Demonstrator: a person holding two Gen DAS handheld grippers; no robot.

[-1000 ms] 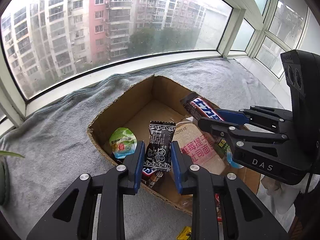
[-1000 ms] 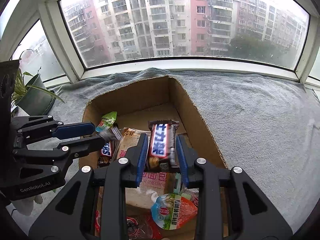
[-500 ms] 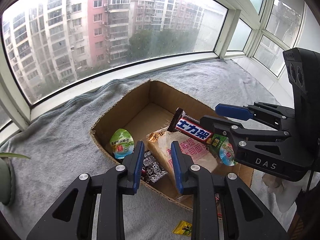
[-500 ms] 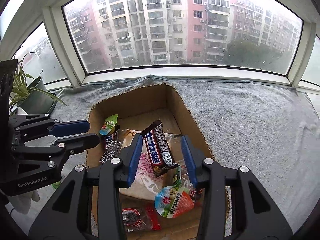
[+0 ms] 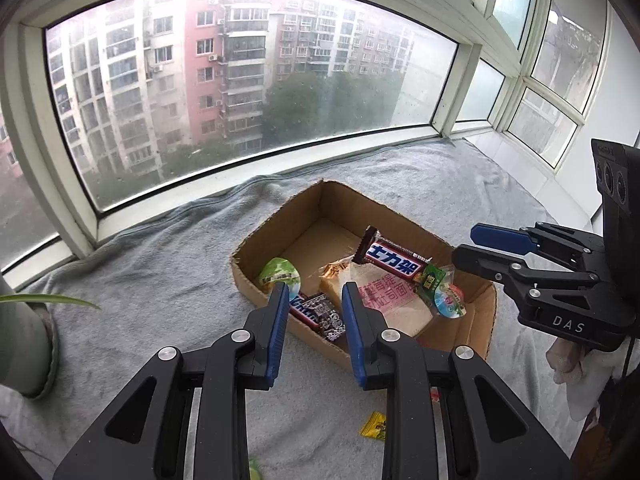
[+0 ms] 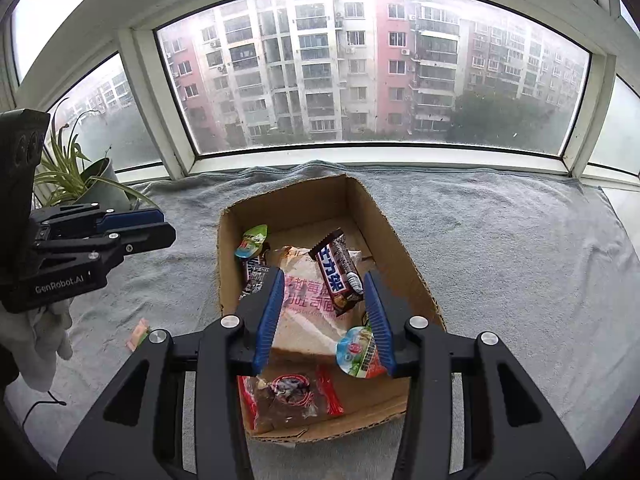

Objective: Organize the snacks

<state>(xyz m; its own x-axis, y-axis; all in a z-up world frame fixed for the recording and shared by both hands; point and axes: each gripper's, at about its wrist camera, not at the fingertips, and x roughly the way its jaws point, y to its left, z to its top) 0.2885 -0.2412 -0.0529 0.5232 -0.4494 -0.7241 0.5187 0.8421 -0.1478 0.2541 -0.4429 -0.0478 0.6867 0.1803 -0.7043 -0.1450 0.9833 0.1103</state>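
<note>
Remaining loose yellow candy wrapper (image 5: 373, 431) lies on the grey blanket (image 5: 160, 280), beside the left gripper (image 5: 314, 312), outside the brown cardboard box (image 5: 472, 332). Left fingers narrowly parted, empty; right gripper (image 6: 325, 312) fingers wider, empty.

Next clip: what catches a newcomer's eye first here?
The open cardboard box on the grey blanket, with a brown chocolate bar lying atop a pink bread packet. Behind it, the window shows apartment blocks. A yellow candy lies outside the box.

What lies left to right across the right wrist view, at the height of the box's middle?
Left gripper → green jelly cup → chocolate bar → box's right wall → bare grey towel.
</note>
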